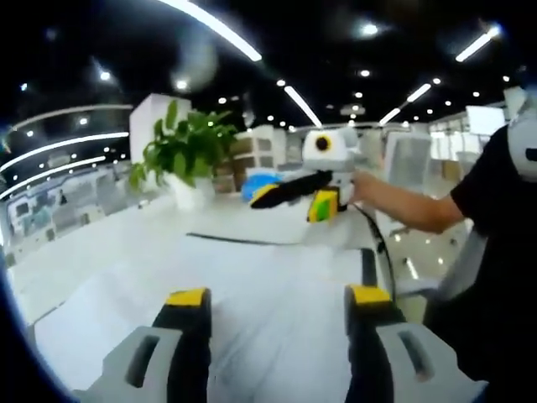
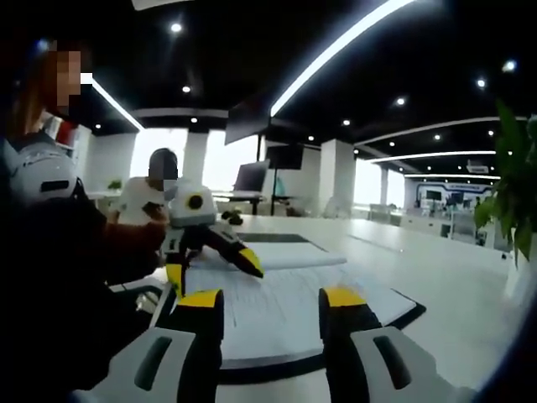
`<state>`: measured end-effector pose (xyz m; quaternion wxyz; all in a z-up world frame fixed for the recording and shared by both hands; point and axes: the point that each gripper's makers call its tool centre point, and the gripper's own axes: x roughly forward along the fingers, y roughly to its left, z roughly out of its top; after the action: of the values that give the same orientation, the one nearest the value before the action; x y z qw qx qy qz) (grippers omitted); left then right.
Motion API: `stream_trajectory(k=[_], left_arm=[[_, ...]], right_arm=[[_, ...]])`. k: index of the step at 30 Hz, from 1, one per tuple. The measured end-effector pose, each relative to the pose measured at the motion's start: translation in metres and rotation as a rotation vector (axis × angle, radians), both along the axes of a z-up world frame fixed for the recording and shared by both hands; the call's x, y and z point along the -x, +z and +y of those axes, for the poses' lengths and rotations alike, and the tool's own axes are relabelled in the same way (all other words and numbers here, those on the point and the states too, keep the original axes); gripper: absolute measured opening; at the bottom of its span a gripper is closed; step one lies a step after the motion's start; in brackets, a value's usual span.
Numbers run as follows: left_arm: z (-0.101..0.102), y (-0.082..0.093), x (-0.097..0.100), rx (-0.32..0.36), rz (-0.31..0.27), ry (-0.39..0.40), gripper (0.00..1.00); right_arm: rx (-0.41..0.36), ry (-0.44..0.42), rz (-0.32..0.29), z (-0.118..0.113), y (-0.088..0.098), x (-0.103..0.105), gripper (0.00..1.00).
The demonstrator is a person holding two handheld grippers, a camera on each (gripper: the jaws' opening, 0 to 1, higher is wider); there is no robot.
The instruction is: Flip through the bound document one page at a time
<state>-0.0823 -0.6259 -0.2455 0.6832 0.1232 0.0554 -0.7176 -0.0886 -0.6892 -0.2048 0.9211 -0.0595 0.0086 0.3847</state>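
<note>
The bound document (image 1: 277, 260) lies open on the white table, its white pages spread under my left gripper (image 1: 277, 295), whose yellow-tipped jaws stand wide apart with nothing between them. My right gripper (image 1: 295, 195) hovers above the far part of the pages, held by a hand, jaws apart. In the right gripper view the document (image 2: 285, 306) shows a dark cover edge along its near side. My right gripper (image 2: 271, 298) is open just above it. The left gripper (image 2: 214, 252) comes in from the left, its tips spread over the pages.
A potted green plant (image 1: 186, 151) stands on the table past the document, with a blue object (image 1: 256, 180) beside it. The plant's leaves (image 2: 512, 193) rise at the right edge. A seated person (image 2: 155, 201) and a monitor (image 2: 252, 176) are farther back. The table (image 2: 436, 269) stretches away.
</note>
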Motion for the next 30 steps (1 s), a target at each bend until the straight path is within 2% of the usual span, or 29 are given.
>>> stream_trajectory(k=[10, 21, 30], left_arm=[[0.0, -0.004, 0.007, -0.024, 0.032, -0.026, 0.63], [0.001, 0.002, 0.006, -0.003, 0.041, -0.024, 0.65], [0.0, -0.006, 0.011, -0.029, 0.033, -0.041, 0.67]], right_arm=[[0.001, -0.001, -0.003, 0.001, 0.001, 0.001, 0.48], [0.009, 0.005, -0.002, 0.009, 0.0, 0.005, 0.48], [0.008, 0.011, -0.004, 0.014, -0.001, 0.007, 0.48]])
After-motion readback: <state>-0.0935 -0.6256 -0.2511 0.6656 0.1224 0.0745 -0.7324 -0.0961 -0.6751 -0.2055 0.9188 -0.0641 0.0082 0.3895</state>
